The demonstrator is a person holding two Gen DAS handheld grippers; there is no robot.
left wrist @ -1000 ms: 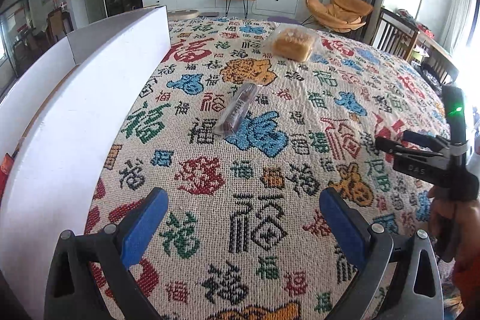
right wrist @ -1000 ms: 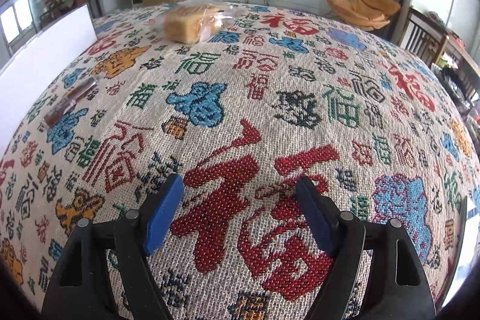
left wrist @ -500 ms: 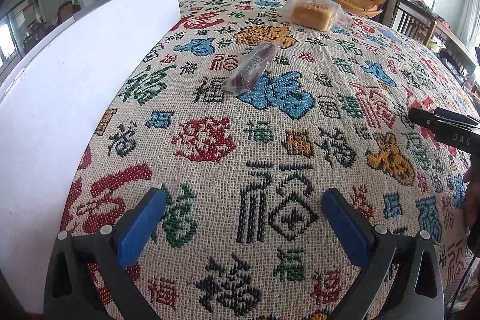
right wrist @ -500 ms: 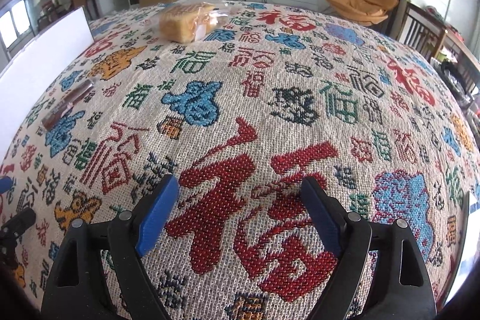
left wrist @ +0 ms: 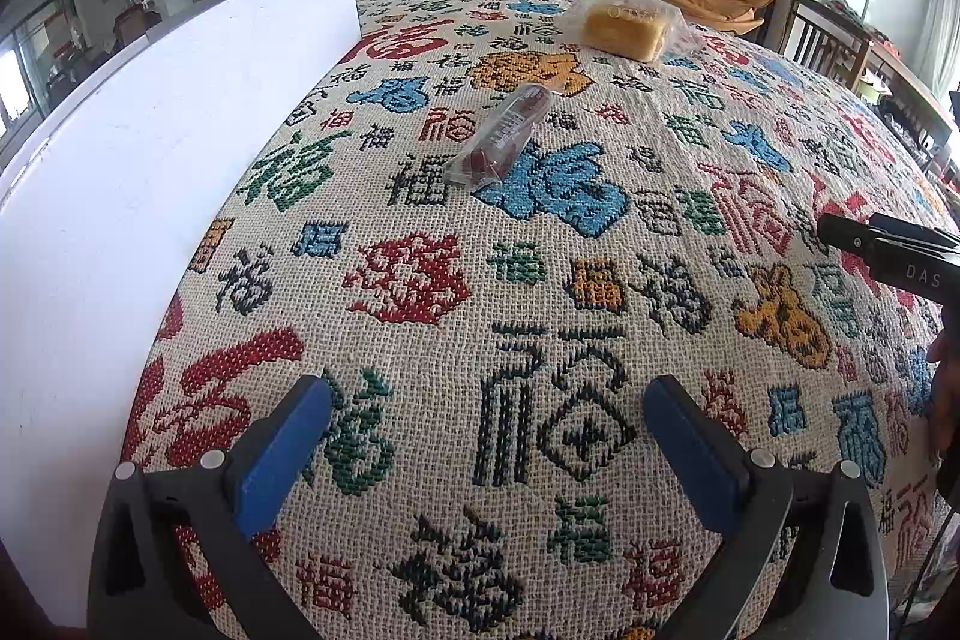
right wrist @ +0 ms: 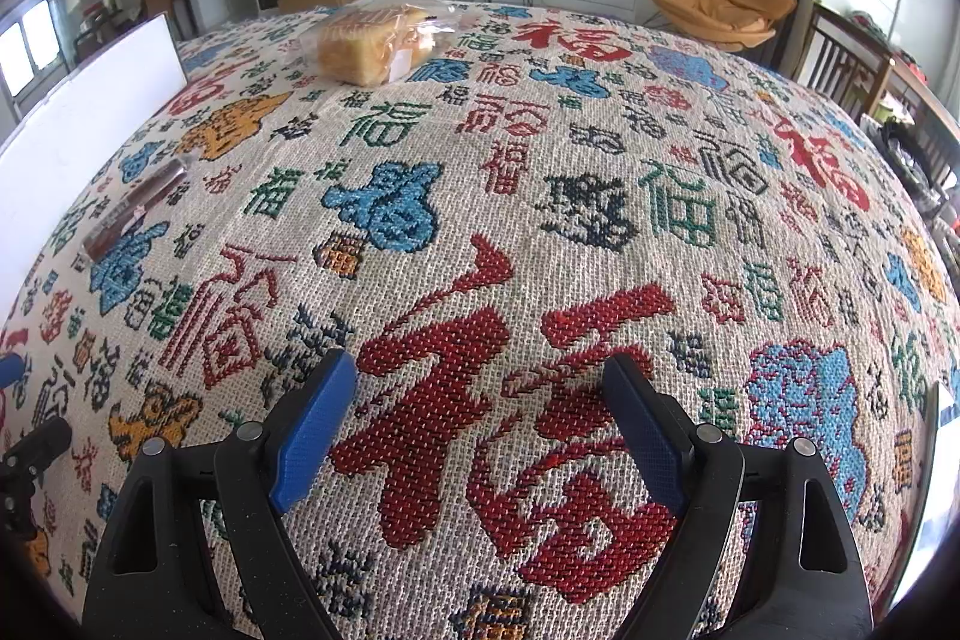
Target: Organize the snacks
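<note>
Snacks lie on a woven tablecloth (left wrist: pixel 540 280) patterned with coloured characters. Seen from the left wrist camera, a dark snack stick in clear wrap (left wrist: pixel 501 137) lies toward 12 o'clock, and a bagged loaf of bread (left wrist: pixel 624 25) sits farther off toward 1 o'clock; the two are well apart. A white board (left wrist: pixel 150 172) stands along the cloth at 9 o'clock. The left gripper (left wrist: pixel 487 427) hangs over bare cloth, jaws spread wide, nothing between them. The right gripper (right wrist: pixel 483 412) likewise gapes wide and empty, with the bread toward 11 o'clock.
</note>
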